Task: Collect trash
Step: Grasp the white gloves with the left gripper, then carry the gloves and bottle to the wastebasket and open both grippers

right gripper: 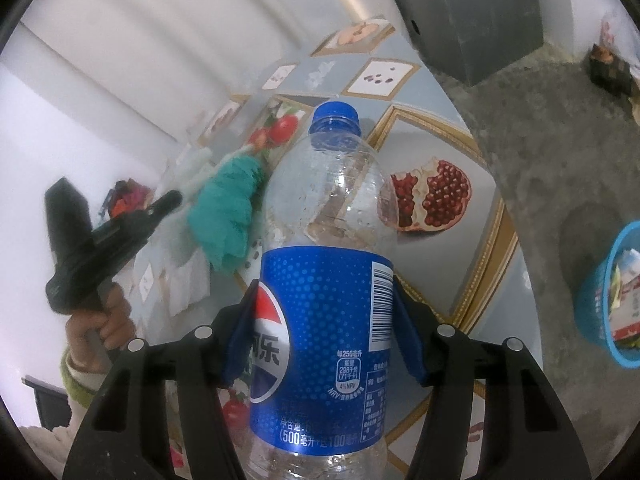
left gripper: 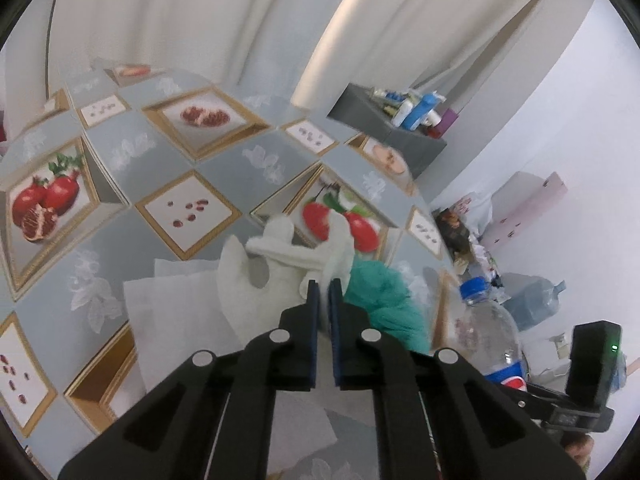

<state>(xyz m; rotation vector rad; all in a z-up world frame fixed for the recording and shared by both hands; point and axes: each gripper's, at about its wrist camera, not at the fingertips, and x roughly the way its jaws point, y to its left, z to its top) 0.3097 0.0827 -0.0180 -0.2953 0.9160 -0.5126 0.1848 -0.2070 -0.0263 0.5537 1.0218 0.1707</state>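
Note:
My right gripper (right gripper: 324,332) is shut on an empty Pepsi bottle (right gripper: 324,320) with a blue label and blue cap, held upright above the table; the bottle also shows in the left wrist view (left gripper: 490,336). My left gripper (left gripper: 324,292) is shut, its fingertips at the edge of a white crumpled cloth or tissue (left gripper: 280,264) lying on the table; whether it pinches the cloth I cannot tell. A crumpled green tissue (left gripper: 384,300) lies just right of the left fingertips and shows in the right wrist view (right gripper: 228,212). Flat white napkins (left gripper: 176,304) lie under the cloth.
The table (left gripper: 224,168) has a grey cloth printed with pomegranates. A blue basket (right gripper: 608,292) holding wrappers stands on the floor at right. A grey box (left gripper: 384,132) with bottles and tubes stands beyond the table. White curtains hang behind. Clutter and a water jug (left gripper: 536,300) lie by the wall.

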